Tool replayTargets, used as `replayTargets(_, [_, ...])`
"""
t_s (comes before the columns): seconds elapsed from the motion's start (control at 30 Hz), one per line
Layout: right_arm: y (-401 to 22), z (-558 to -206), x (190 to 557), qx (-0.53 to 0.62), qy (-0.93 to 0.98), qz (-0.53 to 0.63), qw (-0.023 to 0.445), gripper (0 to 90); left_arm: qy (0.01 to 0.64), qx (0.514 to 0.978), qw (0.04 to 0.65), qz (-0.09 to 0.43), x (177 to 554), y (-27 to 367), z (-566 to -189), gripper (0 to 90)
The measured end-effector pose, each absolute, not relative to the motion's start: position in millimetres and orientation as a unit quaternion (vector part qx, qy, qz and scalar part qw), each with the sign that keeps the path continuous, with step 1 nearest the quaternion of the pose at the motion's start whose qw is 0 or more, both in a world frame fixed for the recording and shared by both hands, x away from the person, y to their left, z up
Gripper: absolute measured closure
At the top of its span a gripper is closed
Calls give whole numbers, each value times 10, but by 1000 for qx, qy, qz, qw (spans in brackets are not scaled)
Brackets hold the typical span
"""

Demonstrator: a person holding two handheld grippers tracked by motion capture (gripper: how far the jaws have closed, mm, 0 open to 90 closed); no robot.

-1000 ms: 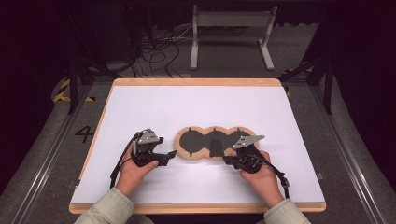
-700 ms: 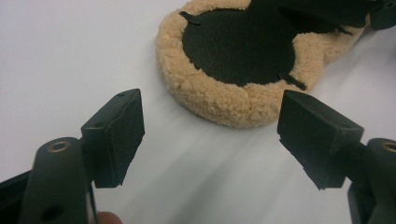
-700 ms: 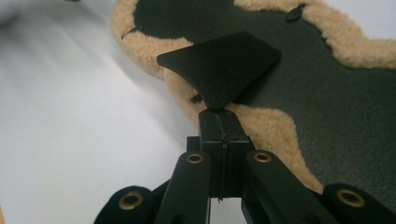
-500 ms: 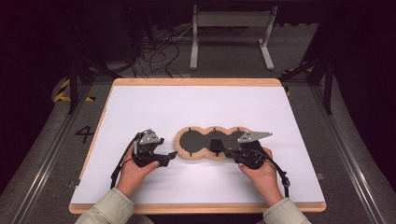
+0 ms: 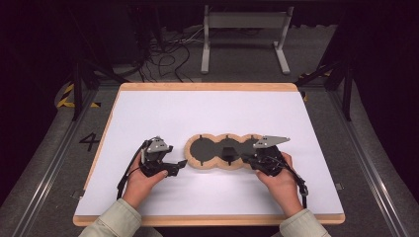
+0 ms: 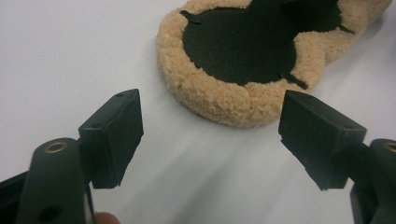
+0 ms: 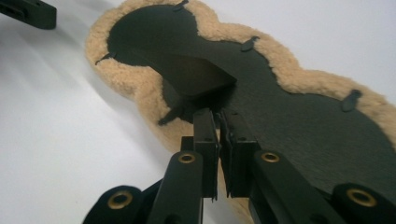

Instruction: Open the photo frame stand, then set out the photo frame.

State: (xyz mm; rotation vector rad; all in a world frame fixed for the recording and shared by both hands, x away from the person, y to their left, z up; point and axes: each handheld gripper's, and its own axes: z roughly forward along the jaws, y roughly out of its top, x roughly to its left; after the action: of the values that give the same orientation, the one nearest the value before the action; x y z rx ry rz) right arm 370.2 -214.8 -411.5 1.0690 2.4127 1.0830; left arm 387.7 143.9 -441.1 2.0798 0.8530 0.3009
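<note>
A three-lobed tan fleece pad (image 5: 197, 165) with a black lining (image 5: 220, 148) lies flat on the white table top. My right gripper (image 5: 245, 161) comes in at its right lobe. In the right gripper view the jaws (image 7: 217, 114) stand almost together on the edge of the black lining (image 7: 289, 107), and a flap (image 7: 191, 74) of it is raised off the fleece (image 7: 135, 79). They have just been opening slightly with the lining still between them. My left gripper (image 5: 184, 163) rests open just left of the pad, and its jaws (image 6: 210, 135) frame the left lobe's fleece rim (image 6: 219, 98) with nothing between them.
The white table top (image 5: 207, 111) has a wooden edge. A metal stand (image 5: 244, 34) and loose cables (image 5: 163, 54) are on the dark floor behind the table. One jaw of the left gripper (image 7: 28, 11) shows at the top left of the right gripper view.
The right gripper has tipped up and shifted slightly to the right at the pad's right lobe. The left gripper and the pad have stayed in place.
</note>
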Motion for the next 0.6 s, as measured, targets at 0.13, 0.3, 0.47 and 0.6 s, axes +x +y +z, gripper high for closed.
replayTargets(0.13, [-2189,-4038,3671,366,840,365,163,832,344,830,423,122,3870,1448,-4380,230])
replayTargets(0.3, [-2291,-3912,3639,363,837,368,180,795,354,827,417,128,3882,1460,-4348,230])
replayTargets(0.47, [-2398,-3860,3645,367,829,383,179,754,379,819,413,124,3890,1497,-4324,225])
replayTargets(0.6, [-2486,-3843,3669,379,821,388,176,711,391,814,413,119,3899,1541,-4313,234])
